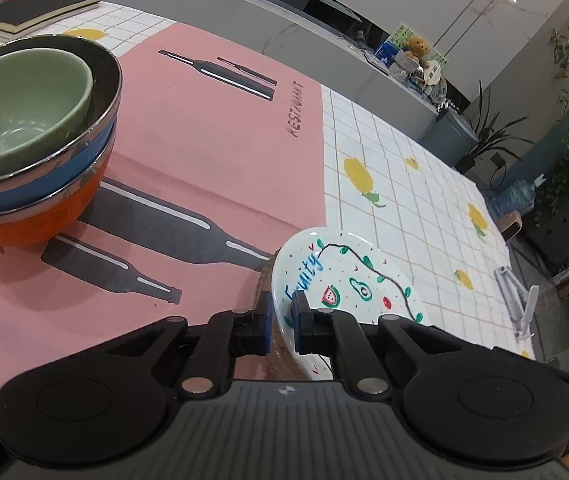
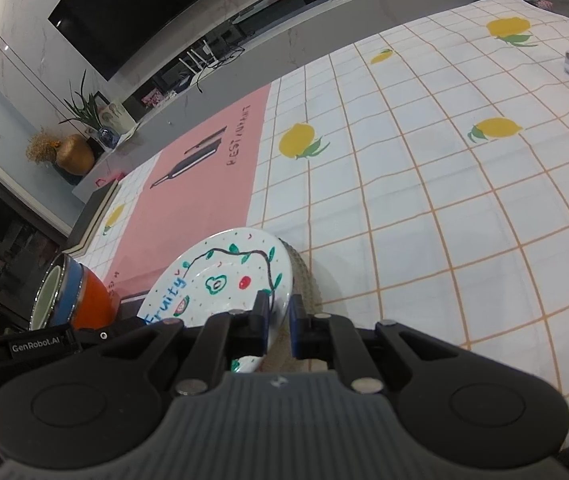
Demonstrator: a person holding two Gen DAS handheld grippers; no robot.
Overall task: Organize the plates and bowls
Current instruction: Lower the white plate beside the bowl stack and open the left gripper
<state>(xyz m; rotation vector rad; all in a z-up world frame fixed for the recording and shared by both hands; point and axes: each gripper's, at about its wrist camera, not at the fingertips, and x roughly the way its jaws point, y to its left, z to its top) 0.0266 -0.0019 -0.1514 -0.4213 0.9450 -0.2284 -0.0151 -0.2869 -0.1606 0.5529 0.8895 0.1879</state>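
Note:
A white plate [image 1: 348, 276] painted with fruit and the word "Fruity" is held tilted above the table between both grippers. My left gripper [image 1: 281, 322] is shut on its near-left rim. My right gripper [image 2: 277, 322] is shut on its opposite rim; the plate also shows in the right wrist view [image 2: 224, 280]. A beige woven mat [image 2: 304, 280] lies under the plate. A stack of bowls [image 1: 32, 140], green in steel, on blue, on orange, stands on the pink placemat [image 1: 212, 152] to the left; it also shows in the right wrist view [image 2: 72, 296].
A white checked tablecloth with lemons [image 2: 424, 184] covers the table. Black books [image 1: 36, 8] lie at the far left edge. A grey metal stand [image 1: 518, 300] lies near the right edge. Shelves, plants and a TV stand beyond the table.

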